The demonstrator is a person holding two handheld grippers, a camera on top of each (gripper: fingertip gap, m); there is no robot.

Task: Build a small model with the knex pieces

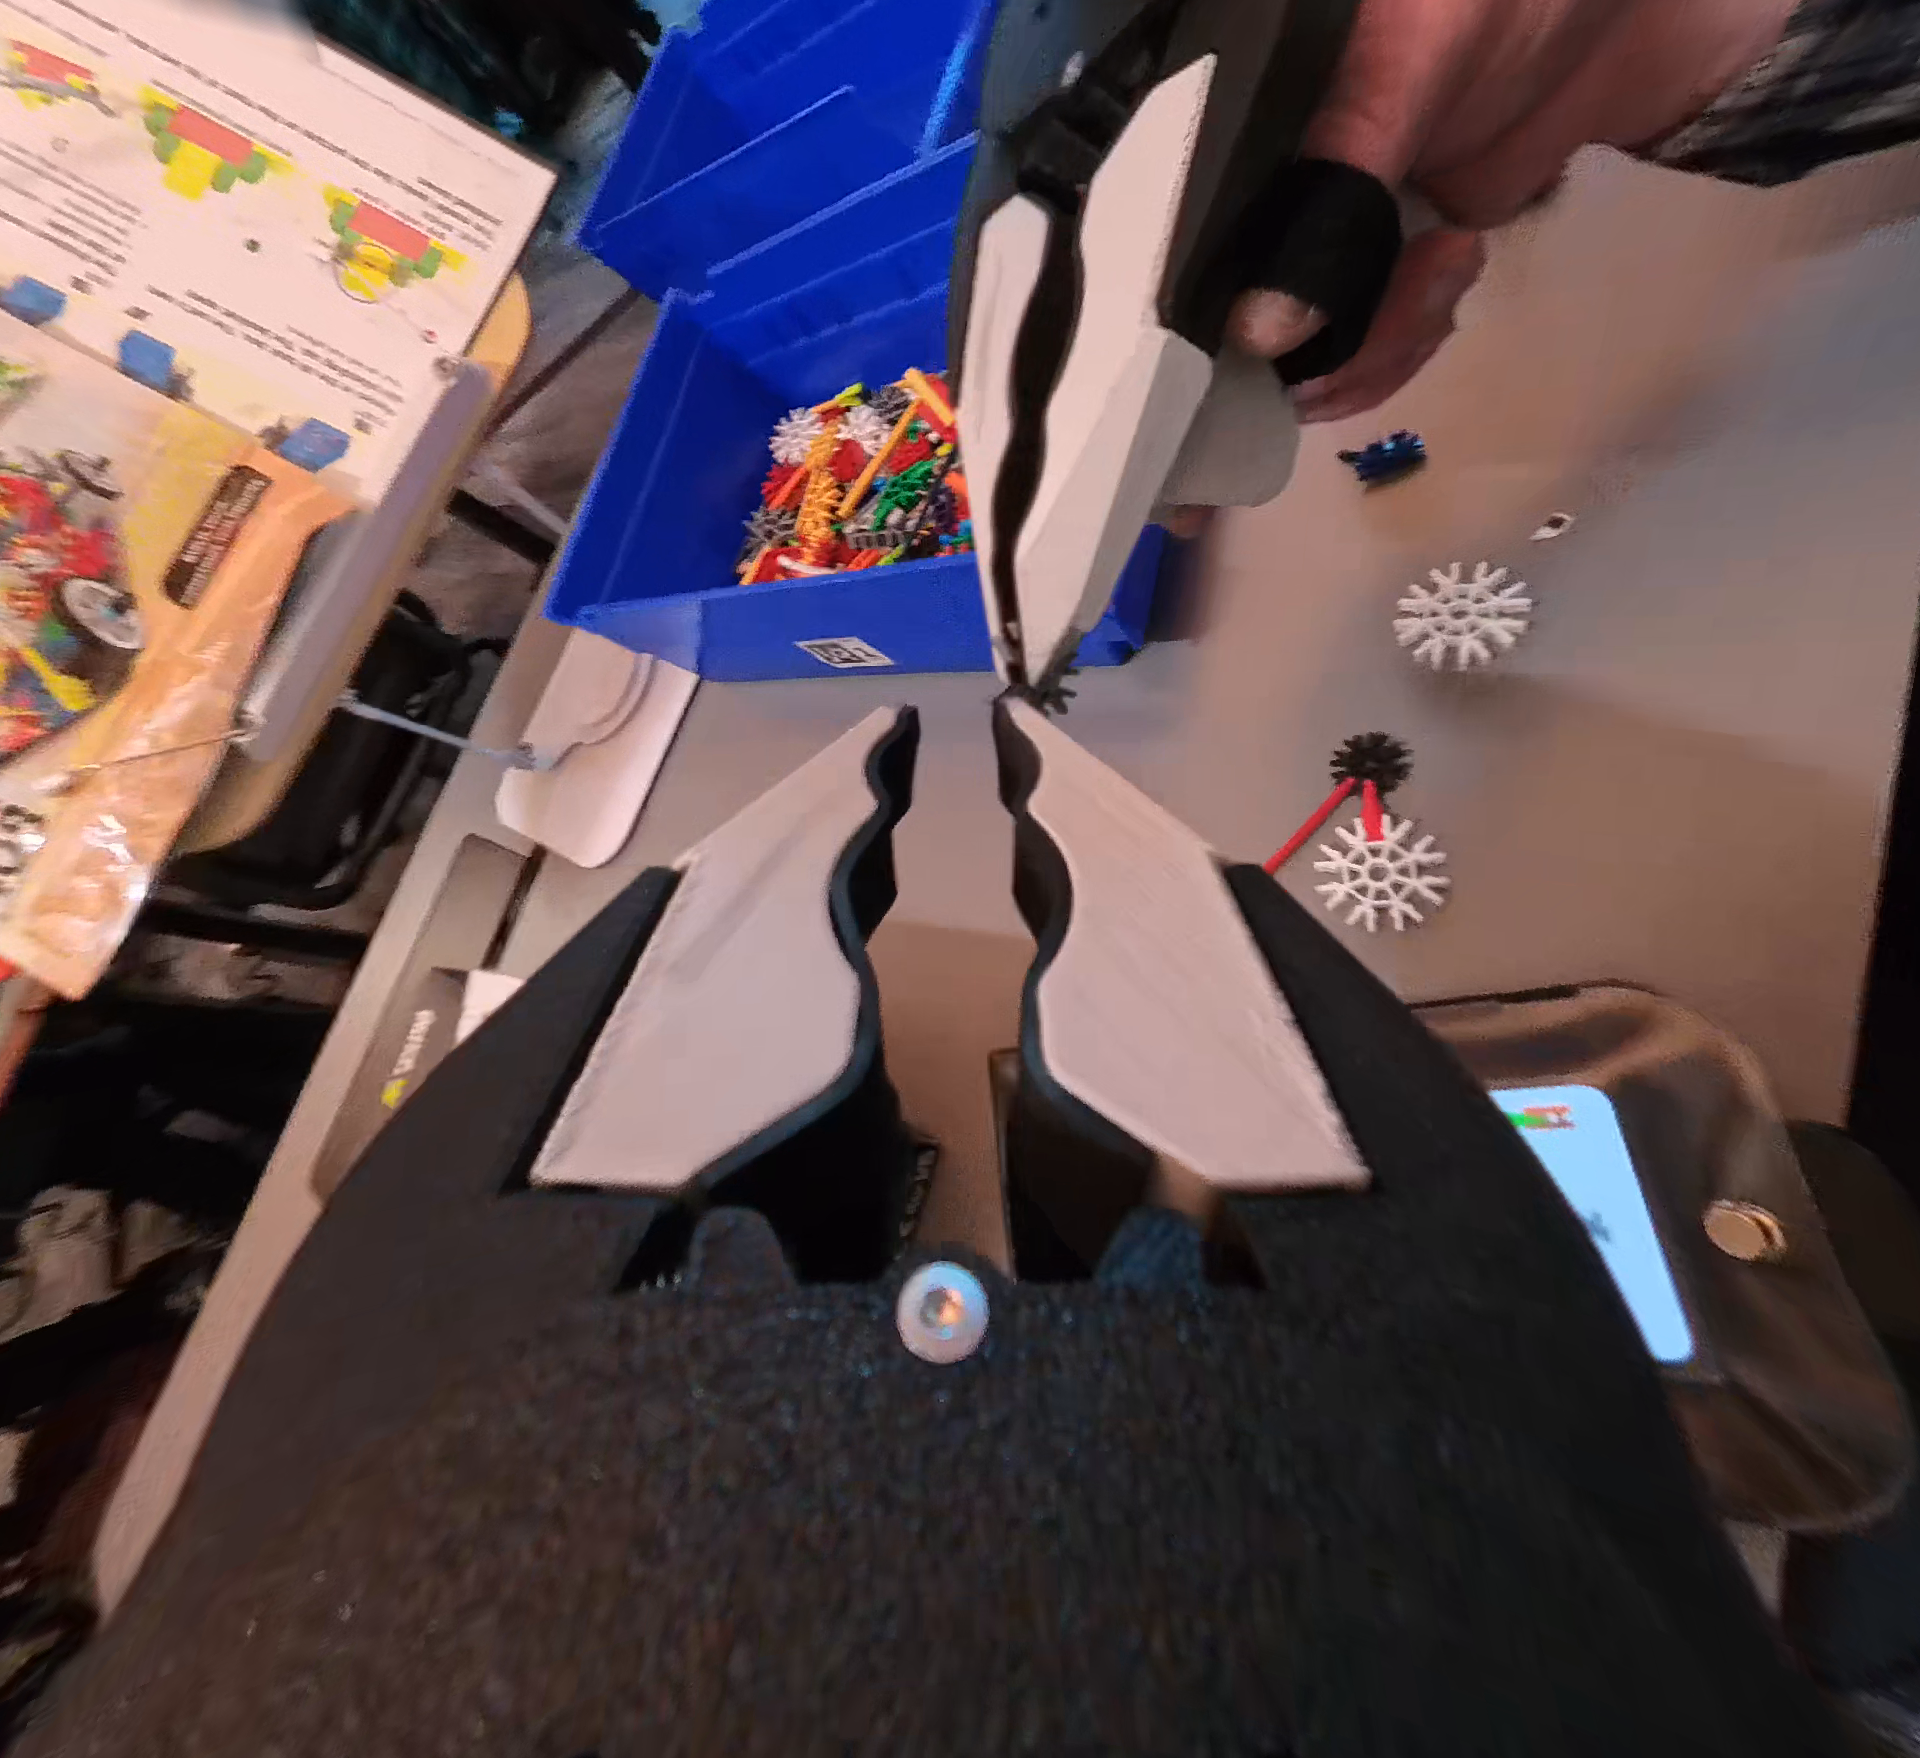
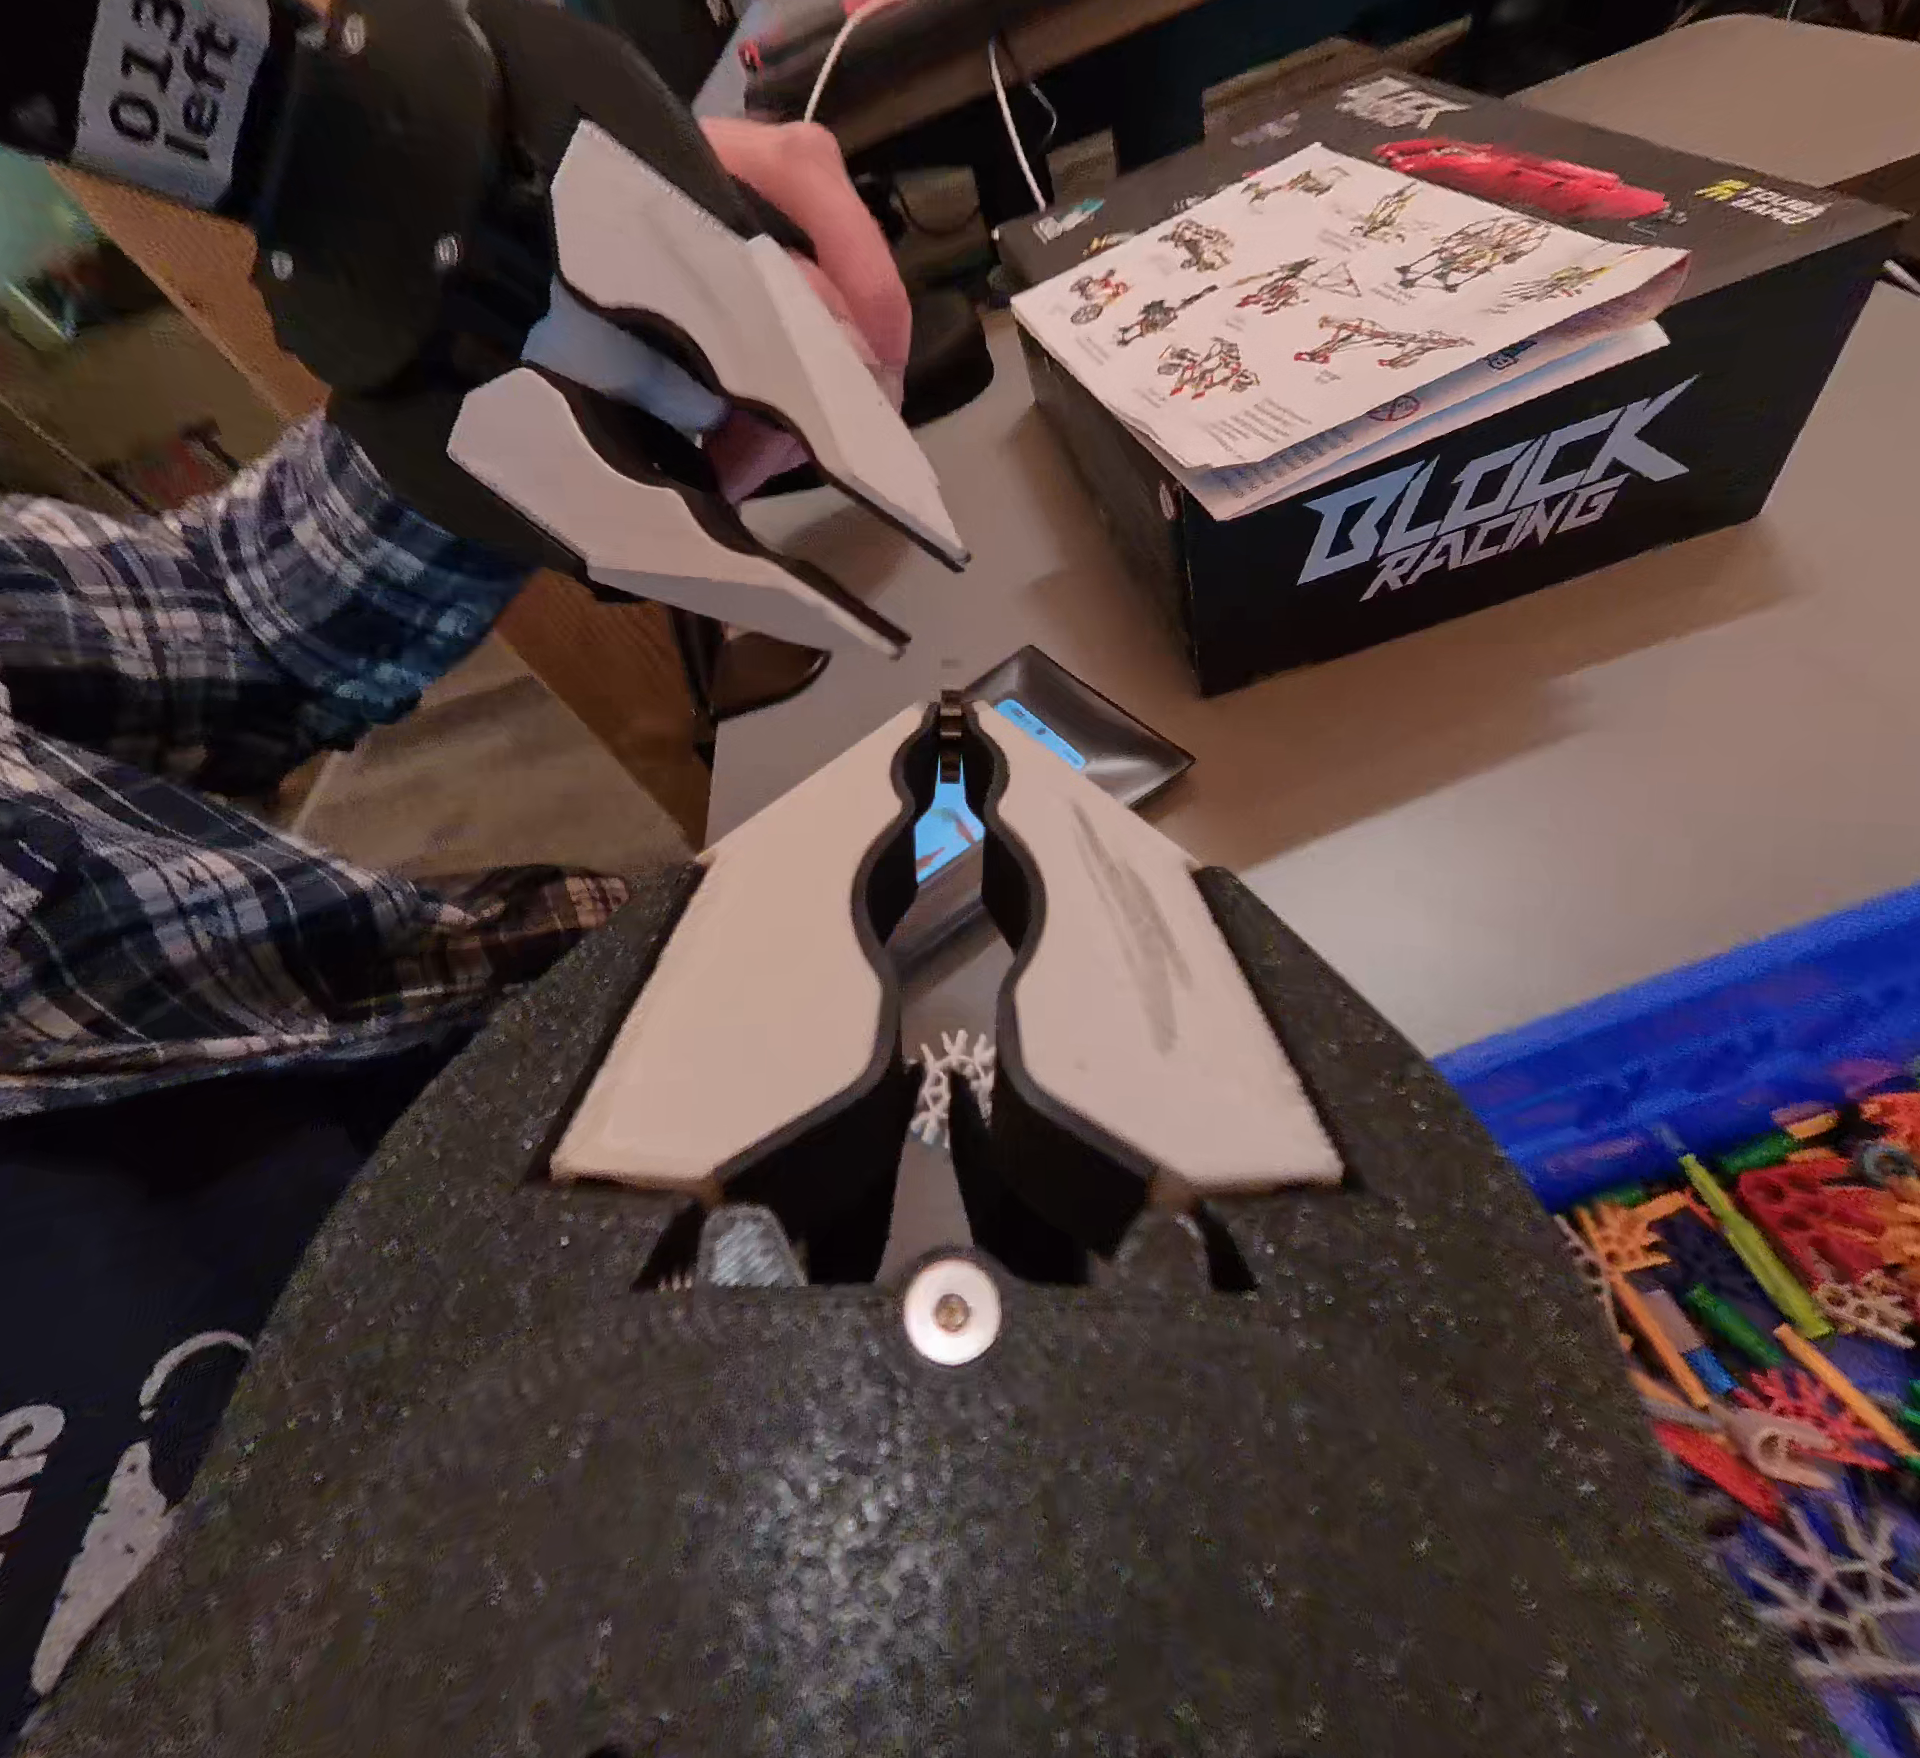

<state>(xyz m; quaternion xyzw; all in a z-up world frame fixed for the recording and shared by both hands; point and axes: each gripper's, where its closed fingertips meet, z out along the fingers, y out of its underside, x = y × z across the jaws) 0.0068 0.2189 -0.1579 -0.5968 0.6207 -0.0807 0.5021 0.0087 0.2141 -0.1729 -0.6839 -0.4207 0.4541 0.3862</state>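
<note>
While my right gripper pinches a small black toothed connector between its very tips, its jaws nearly meet there, with only the piece keeping them apart. From the left wrist view I see that same connector poking out beneath the right gripper, held above the grey table. My left gripper sits tip to tip with it, jaws parted by a narrow gap and holding nothing that I can see; its right fingertip comes up just beside the black piece, though I cannot tell whether they touch. In the right wrist view the left gripper shows that same small gap.

Just behind the tips stands a blue bin heaped with coloured building pieces. To the right on the table lie two white snowflake connectors, the nearer one joined by red rods to another black connector. A phone with a lit screen lies below my right gripper, and farther off sits a black box with an instruction leaflet on top.
</note>
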